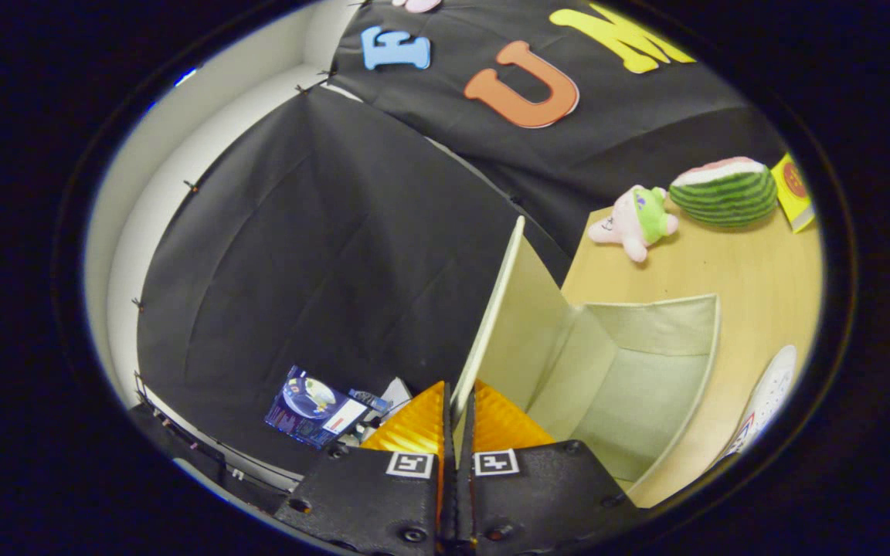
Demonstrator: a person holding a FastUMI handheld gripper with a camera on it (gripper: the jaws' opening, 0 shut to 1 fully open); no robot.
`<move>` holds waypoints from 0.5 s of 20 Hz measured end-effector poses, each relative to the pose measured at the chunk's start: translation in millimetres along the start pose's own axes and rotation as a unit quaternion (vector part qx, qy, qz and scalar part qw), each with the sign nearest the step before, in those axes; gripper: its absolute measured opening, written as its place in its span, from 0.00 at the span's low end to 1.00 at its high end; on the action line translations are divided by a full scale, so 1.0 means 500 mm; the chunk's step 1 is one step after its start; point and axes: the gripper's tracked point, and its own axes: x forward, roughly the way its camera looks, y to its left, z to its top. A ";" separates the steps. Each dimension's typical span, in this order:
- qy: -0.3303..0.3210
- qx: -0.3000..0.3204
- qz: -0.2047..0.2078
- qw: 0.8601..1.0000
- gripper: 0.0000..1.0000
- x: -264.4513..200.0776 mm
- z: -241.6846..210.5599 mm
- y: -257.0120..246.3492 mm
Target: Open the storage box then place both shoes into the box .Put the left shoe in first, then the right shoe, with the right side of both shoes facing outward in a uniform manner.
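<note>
The gripper [458,413] was closed on the lower edge of the cream, flat, stiff-looking lid [501,324] of the pale fabric storage box [646,371], one finger on each face of the panel. The lid stood raised, nearly upright, and the box sat open on the light wooden surface [746,262], its inside showing no shoe. A white shoe [766,401] lay on the surface just beside the box, on the side away from the lid.

The lid looked light and rigid, a board under cloth, so an edge pinch seemed enough to swing it. The box walls looked soft and likely to give if pushed. The shoe looked light and firm, probably best taken at the collar or heel.

No writing on the box or shoe could be read; the print on the shoe's side was too small.
</note>
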 end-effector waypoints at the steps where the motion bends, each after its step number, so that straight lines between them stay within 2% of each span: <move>1: 0.005 -0.006 -0.004 1.000 0.06 0.020 0.002 0.015; 3: 0.013 -0.022 -0.013 1.000 0.06 0.062 0.002 0.036; 7: 0.018 -0.077 -0.032 0.996 0.21 0.109 0.000 0.071; 10: -0.003 -0.110 -0.043 0.993 0.59 0.110 0.013 0.086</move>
